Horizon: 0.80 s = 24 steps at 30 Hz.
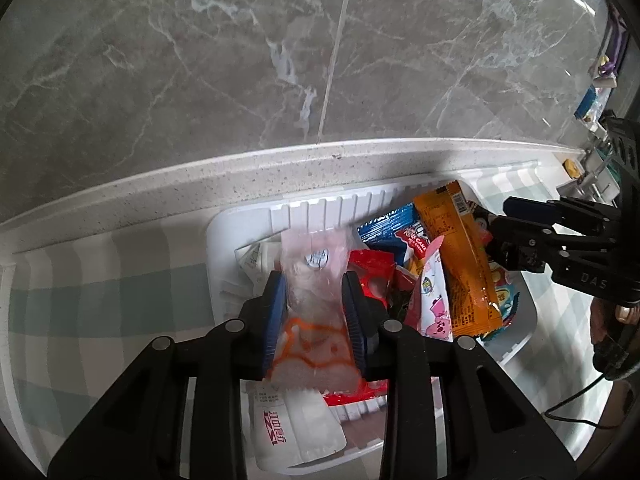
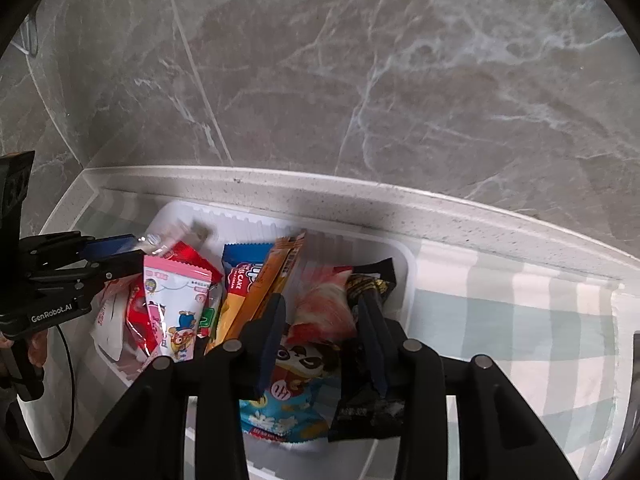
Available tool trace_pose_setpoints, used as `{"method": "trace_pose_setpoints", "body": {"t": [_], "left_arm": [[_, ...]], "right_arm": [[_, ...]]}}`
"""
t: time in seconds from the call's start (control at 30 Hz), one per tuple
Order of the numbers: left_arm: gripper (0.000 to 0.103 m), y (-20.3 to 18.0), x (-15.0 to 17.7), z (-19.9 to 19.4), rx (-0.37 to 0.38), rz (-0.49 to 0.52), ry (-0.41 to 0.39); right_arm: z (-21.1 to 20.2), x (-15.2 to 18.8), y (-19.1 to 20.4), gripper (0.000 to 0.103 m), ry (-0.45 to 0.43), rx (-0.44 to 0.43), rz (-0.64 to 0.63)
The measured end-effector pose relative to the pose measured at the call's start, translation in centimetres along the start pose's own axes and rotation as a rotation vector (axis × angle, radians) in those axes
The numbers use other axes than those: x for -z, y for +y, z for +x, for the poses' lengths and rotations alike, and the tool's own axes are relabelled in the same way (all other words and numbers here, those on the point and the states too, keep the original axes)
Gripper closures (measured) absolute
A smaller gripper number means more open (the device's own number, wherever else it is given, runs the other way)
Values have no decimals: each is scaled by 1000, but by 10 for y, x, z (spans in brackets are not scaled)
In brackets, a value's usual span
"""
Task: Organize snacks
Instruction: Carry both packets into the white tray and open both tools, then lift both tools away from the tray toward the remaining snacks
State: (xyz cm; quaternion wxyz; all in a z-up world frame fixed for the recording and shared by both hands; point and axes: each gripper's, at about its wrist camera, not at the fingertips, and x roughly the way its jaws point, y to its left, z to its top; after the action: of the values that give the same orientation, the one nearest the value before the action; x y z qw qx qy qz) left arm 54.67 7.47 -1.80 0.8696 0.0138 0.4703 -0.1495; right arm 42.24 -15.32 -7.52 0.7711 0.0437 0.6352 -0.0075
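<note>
Left wrist view is showing the left gripper [image 1: 314, 312] hanging over the white bin [image 1: 218, 240], blue pads [image 1: 276, 312] sitting on either side of a clear packet [image 1: 310, 304] with orange print. The jaws are nearly closed and look to be touching its sides, so I'm calling that a light hold, though whether it's really pinching I can't swear to. Just past it, a red packet [image 1: 370, 276] and a pink pouch [image 1: 434, 300] are crowding in, with an orange bar [image 1: 464, 256] leaning across the pile.

Over on the other camera, the right gripper [image 2: 320, 332] is pointing almost straight down into the same bin, jaws partly apart, straddling a reddish bag [image 2: 324, 312] and a panda bag [image 2: 292, 384] below it. Doesn't look like the pads are pressing on anything. A black packet [image 2: 368, 288] is sitting right by its far finger.

My guess: both are dropping snacks in. If so, I'd let the clear one go low and flat so it's not sliding onto the red one, and lift straight up so the fingers aren't dragging neighbours out. Beyond the bin there's the checked cloth [image 2: 520, 300], then the marble wall [image 2: 400, 80].
</note>
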Motion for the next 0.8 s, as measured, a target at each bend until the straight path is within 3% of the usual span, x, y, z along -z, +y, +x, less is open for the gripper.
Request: {"method": "trace_pose_setpoints", "body": {"t": [0.3, 0.67, 0.8], "left_arm": [[75, -5, 2, -31, -26, 26, -45], [74, -21, 24, -67, -34, 57, -76], [65, -28, 37, -78, -16, 63, -76]], "right_arm": [[-38, 10, 4, 60, -47, 6, -16], [-78, 57, 31, 56, -59, -23, -55], [-85, 79, 41, 55, -45, -37, -62]]}}
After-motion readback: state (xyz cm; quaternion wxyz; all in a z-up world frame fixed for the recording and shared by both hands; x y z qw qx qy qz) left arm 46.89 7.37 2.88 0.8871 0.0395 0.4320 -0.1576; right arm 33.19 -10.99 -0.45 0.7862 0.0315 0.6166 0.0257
